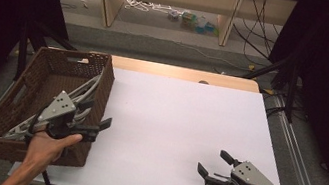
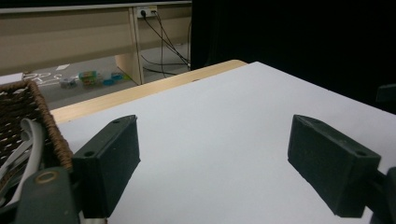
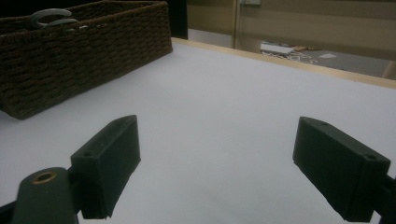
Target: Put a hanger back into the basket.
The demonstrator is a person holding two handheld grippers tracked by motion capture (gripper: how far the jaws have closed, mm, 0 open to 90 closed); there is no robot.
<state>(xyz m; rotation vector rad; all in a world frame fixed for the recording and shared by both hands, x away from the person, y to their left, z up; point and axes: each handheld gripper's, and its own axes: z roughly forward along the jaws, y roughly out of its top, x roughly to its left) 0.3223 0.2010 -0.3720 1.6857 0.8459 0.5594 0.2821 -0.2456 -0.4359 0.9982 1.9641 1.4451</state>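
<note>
A brown wicker basket (image 1: 103,80) stands on the left end of the white table (image 1: 182,126), with several grey plastic hangers (image 1: 87,91) lying in it. A hand holds my left gripper (image 1: 96,115) open at the basket's near right corner, nothing between its jaws. The left gripper view has the left gripper (image 2: 222,158) facing bare table, with the basket (image 2: 44,116) and hangers (image 2: 30,140) at its left. Near the table's front right, my right gripper (image 1: 214,163) is open and empty. The right gripper view shows the right gripper (image 3: 229,163) pointing across the table towards the basket (image 3: 93,51).
A strip of wooden table edge (image 1: 181,72) runs along the far side. Beyond it are a wooden shelf unit (image 1: 109,2), cables (image 1: 258,32) and small coloured items (image 1: 194,22) on the floor. Black stand legs (image 1: 23,43) flank the table.
</note>
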